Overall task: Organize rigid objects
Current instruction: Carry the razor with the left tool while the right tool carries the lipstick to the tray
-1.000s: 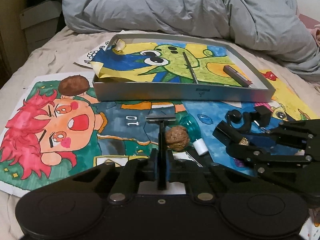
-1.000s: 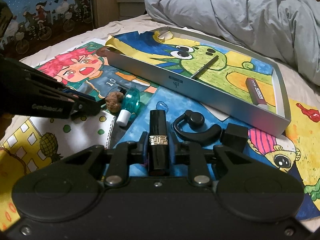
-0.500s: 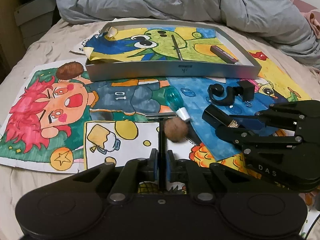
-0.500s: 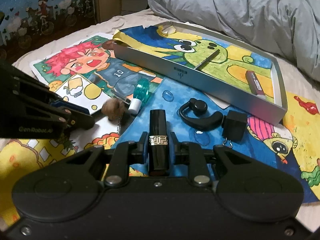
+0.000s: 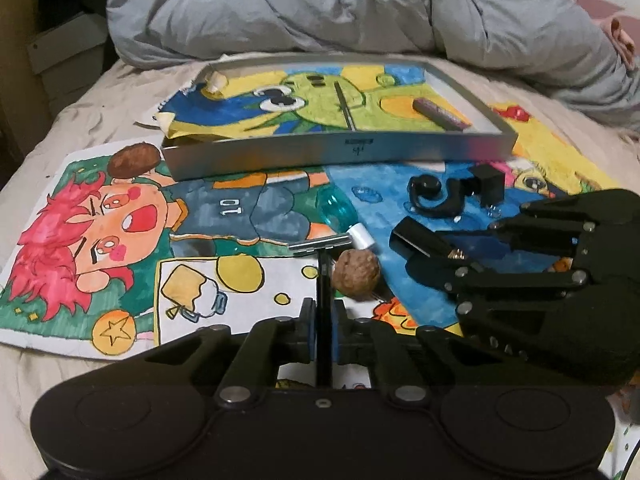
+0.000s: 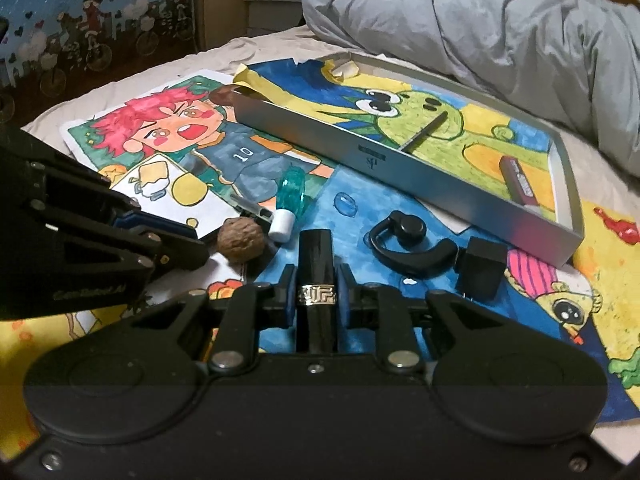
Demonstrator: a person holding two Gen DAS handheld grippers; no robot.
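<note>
Left wrist view: left tongs (image 5: 323,322) closed on thin black handle of razor (image 5: 320,245), silver head pointing forward, above the drawings. Walnut (image 5: 357,269) just right of razor handle, on white-edged drawing (image 5: 120,216) with red-haired figure. Teal bottle (image 5: 338,210) with white cap lying behind razor head. Right tongs (image 5: 416,254) at right side, closed on black lipstick tube (image 5: 420,242), tip aimed toward walnut. Black earpiece (image 5: 434,196) and black cube (image 5: 490,180) on blue drawing, near tray front wall. Silver tray (image 5: 340,148) further back, lined with green frog drawing; thin dark stick (image 5: 344,106) and purplish bar (image 5: 438,113) lying inside. Brown round thing (image 5: 134,160) at tray's left front corner. Grey duvet (image 5: 360,8) behind tray, all on bed (image 5: 80,120).

Right wrist view: right tongs (image 6: 316,298) clamped on lipstick tube (image 6: 316,272), metal band sitting between the pads. Left tongs (image 6: 176,240) coming in from left, narrow; razor head (image 6: 250,208) visible past their tip. Walnut (image 6: 241,243) just beside left tongs' tip, touching or not cannot be told. Teal bottle (image 6: 291,200) lying tilted, cap toward camera, next to walnut. Earpiece (image 6: 408,244) and cube (image 6: 482,270) right of lipstick, close together. Tray (image 6: 400,160) running diagonally behind, stick (image 6: 426,130) and bar (image 6: 518,178) inside. Duvet (image 6: 480,20) at top right.
</note>
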